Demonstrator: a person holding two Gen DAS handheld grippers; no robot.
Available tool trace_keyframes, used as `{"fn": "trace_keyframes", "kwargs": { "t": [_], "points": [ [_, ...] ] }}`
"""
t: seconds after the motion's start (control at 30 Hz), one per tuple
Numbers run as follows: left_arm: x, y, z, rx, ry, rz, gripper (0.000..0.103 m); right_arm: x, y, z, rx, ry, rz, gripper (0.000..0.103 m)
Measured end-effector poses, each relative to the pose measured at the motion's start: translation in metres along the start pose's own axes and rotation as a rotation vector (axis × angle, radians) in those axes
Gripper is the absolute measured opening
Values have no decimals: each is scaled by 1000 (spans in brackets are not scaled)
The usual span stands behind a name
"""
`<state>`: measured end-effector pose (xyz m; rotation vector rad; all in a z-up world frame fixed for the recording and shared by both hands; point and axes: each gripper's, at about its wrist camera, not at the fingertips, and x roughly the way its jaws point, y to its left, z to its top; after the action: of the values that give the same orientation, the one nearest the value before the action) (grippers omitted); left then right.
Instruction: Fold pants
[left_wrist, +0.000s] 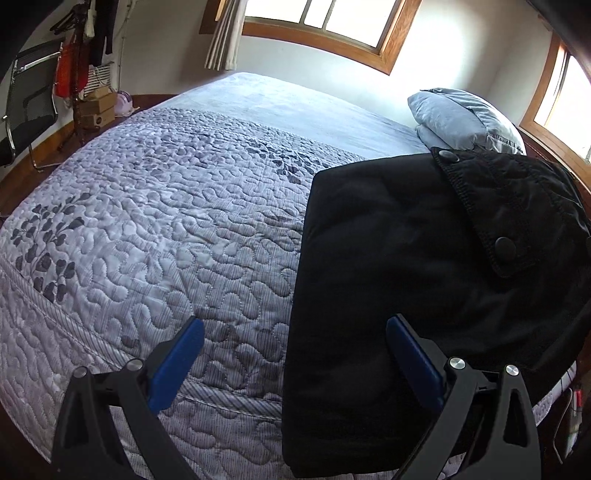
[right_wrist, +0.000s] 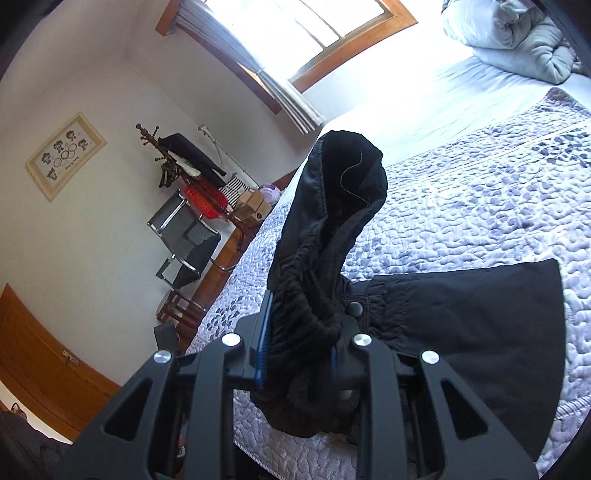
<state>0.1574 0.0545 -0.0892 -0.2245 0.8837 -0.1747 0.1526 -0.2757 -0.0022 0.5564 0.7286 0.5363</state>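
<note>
Black pants (left_wrist: 388, 277) of matte woven cloth, folded into a long slab on the quilted, pebble-stitched grey bedspread (left_wrist: 147, 221), snap-buttoned flap uppermost. Left gripper (left_wrist: 295, 332) hovering with blue pads spread wide, gripping nothing. Right gripper (right_wrist: 301, 354) pinched narrow on the gathered elastic waistband (right_wrist: 314, 306), lifted clear of the quilt, cloth bunched in ridges.
</note>
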Motion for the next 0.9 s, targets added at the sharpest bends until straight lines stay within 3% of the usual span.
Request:
{"fn": "trace_keyframes", "kwargs": {
  "t": [0.47, 0.8, 0.9],
  "points": [
    [10, -35, -3, 54, 38, -14, 99, -60, -62, -7, 85, -69, -95, 23],
    [17, -54, -6, 101, 62, -8, 99, -44, -129, -52, 233, 20, -188, 23],
    [19, -59, -7, 114, 68, -7, 99, -37, -140, -60, 266, 28, -180, 23]
  ]
}}
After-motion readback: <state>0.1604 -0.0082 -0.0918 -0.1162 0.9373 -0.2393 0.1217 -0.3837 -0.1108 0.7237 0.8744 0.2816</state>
